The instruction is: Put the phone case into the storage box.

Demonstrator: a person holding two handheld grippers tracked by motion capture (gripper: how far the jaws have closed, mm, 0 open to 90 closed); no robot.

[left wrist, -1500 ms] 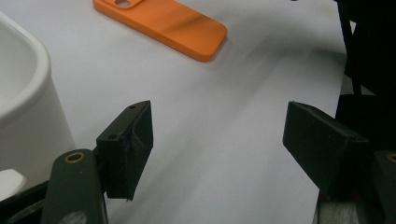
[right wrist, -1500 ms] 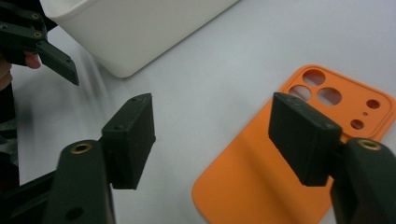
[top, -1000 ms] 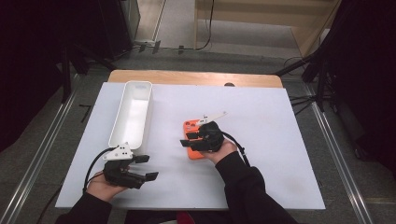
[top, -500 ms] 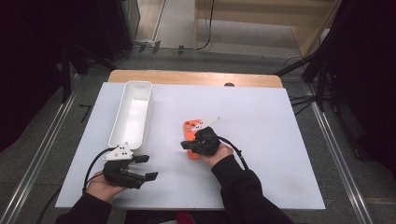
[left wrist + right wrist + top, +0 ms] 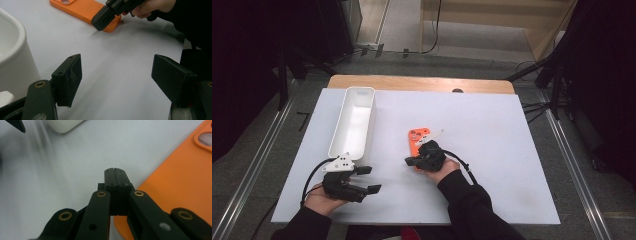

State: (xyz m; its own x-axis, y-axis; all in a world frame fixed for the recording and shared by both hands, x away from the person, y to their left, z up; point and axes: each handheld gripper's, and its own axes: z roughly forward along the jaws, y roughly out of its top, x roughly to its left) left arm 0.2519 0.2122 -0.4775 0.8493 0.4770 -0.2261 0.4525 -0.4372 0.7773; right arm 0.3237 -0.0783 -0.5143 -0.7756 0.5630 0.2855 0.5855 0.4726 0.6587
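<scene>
An orange phone case [image 5: 418, 136] lies flat on the white table top, camera cut-out toward the far end. My right gripper [image 5: 409, 161] is shut, its jaws pressed together with nothing between them. Its tip is low at the case's near left corner [image 5: 110, 25]. In the right gripper view the shut jaws [image 5: 115, 171] point along the left edge of the case [image 5: 180, 170]. My left gripper [image 5: 369, 180] rests near the front left of the table, open and empty [image 5: 117, 72], pointing toward the case [image 5: 82, 8].
A long white tray [image 5: 371, 120] stands empty at the left, just beyond the left gripper; its rounded wall [image 5: 12, 50] is close beside the left jaw and its end [image 5: 63, 125] lies ahead of the right gripper. A wooden table edge [image 5: 422, 82] runs along the back.
My right gripper has sunk a little toward the near end of the orange case. The left hand has stayed where it was.
</scene>
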